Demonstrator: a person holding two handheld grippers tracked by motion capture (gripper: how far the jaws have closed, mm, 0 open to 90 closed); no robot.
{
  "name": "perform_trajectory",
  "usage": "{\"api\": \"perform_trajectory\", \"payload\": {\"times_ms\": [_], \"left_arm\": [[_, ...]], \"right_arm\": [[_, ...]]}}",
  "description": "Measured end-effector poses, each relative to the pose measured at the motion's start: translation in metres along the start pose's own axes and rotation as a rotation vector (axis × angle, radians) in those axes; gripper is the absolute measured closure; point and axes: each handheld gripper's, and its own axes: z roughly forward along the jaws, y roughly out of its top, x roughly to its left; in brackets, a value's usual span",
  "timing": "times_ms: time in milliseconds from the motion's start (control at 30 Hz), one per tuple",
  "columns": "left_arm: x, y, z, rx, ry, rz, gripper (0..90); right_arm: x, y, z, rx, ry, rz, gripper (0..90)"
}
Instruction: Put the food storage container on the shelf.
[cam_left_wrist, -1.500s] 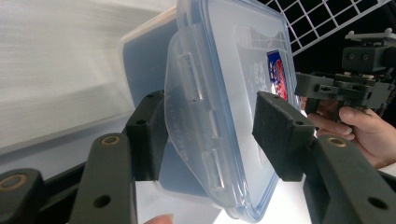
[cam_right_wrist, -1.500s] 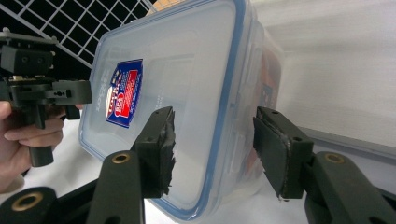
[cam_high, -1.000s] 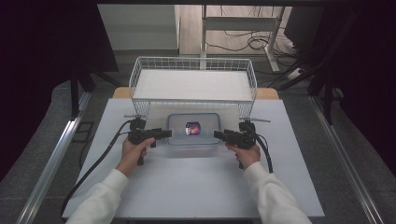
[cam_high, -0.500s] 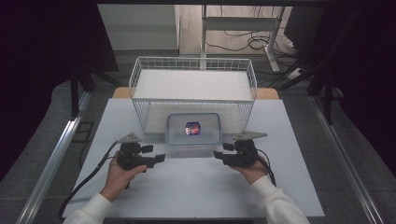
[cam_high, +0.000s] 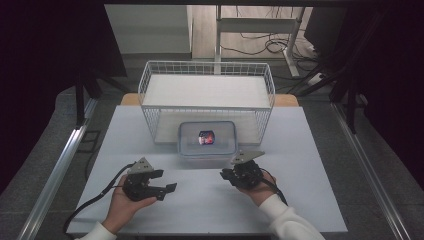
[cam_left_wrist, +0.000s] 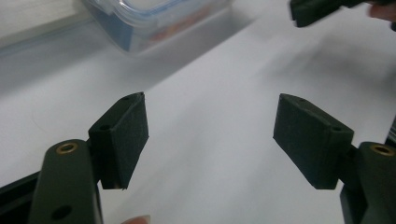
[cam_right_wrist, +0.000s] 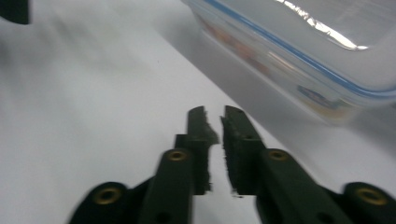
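A lidded clear box (cam_high: 207, 140) with a small red item inside is seen on the table (cam_high: 310, 200), just before the wire basket (cam_high: 207, 87). It lies ahead, between both; the right hand-held gripper (cam_high: 226, 174), nearly clenched and empty, is nearer. The left hand-held gripper (cam_high: 168, 189) is spread, empty.

Left gripper (cam_left_wrist: 211, 135) jaws spread wide, right gripper (cam_right_wrist: 213, 122) nearly closed
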Motion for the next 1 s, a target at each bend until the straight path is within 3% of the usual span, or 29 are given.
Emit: {"api": "perform_trajectory", "payload": {"times_ms": [133,267,300,467,567,700,1000], "left_arm": [[-0.003,-0.002,-0.002,0.004,-0.005,0.012,26.2],[-0.002,-0.003,-0.002,0.003,0.025,0.034,26.4],[-0.002,-0.003,-0.001,0.008,0.033,0.040,26.6],[-0.002,-0.004,0.000,0.016,0.041,0.050,26.6],[-0.002,-0.004,0.001,0.020,0.047,0.059,26.5],[-0.001,-0.006,0.001,0.039,0.091,0.087,26.5],[-0.001,-0.006,0.002,0.045,0.102,0.094,26.5]], "right_arm": [[0.006,0.011,0.019,0.042,-0.018,-0.048,88.6],[0.008,0.020,0.037,0.056,-0.038,-0.074,88.8],[0.007,0.023,0.048,0.059,-0.039,-0.070,88.8],[0.003,0.030,0.065,0.058,-0.045,-0.050,88.8],[-0.003,0.033,0.079,0.072,-0.109,-0.014,88.9],[-0.007,0.035,0.081,0.058,-0.102,0.006,88.9],[-0.016,0.045,0.074,0.010,-0.110,0.048,88.9]]}}
